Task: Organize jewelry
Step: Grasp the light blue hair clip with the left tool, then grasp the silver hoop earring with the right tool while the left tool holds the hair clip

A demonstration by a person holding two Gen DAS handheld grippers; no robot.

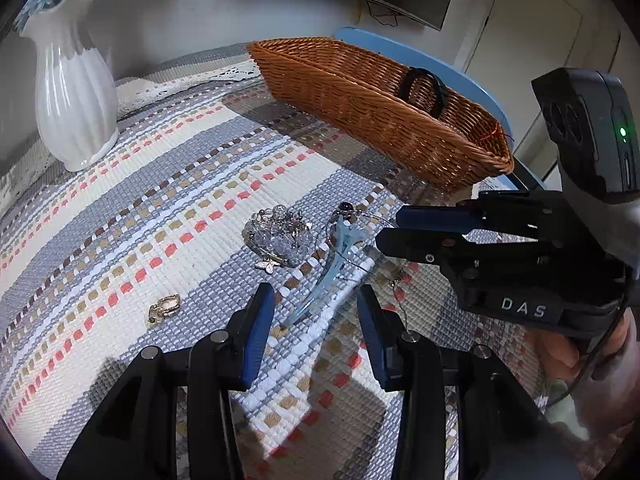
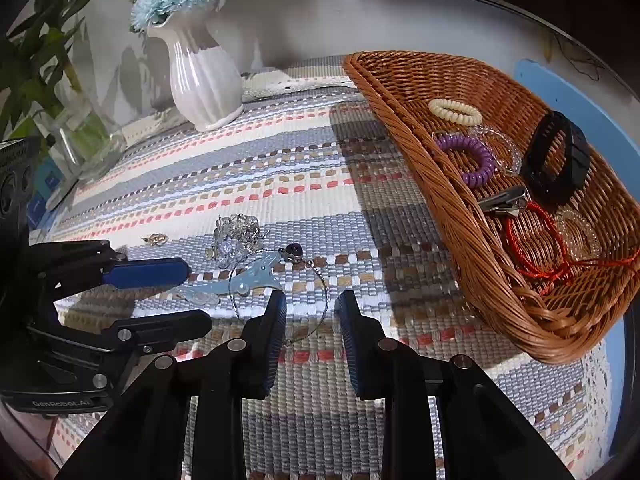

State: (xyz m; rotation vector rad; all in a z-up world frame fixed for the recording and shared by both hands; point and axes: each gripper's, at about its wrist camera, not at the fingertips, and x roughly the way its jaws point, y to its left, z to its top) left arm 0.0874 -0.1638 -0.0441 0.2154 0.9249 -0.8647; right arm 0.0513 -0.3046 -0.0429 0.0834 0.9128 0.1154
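Note:
On the woven mat lie a light blue hair clip (image 1: 332,268) (image 2: 248,276), a clear crystal bracelet (image 1: 280,240) (image 2: 234,236), a small gold piece (image 1: 166,308) (image 2: 156,239) and a thin chain necklace (image 2: 326,296) with a dark purple pendant (image 1: 344,206) (image 2: 294,252). My left gripper (image 1: 312,296) (image 2: 199,298) is open, its fingers on either side of the clip's narrow end. Low over the mat, my right gripper (image 2: 312,300) (image 1: 386,230) is open, and the chain's loop runs between its fingers without the pads pressing on it.
A wicker basket (image 1: 380,120) (image 2: 460,220) at the right holds spiral hair ties, a black band, a metal clip, a red cord and clear bracelets. A white vase (image 1: 72,100) (image 2: 200,76) and a glass vase (image 2: 80,148) stand at the back left. The blue table edge (image 2: 560,92) runs behind the basket.

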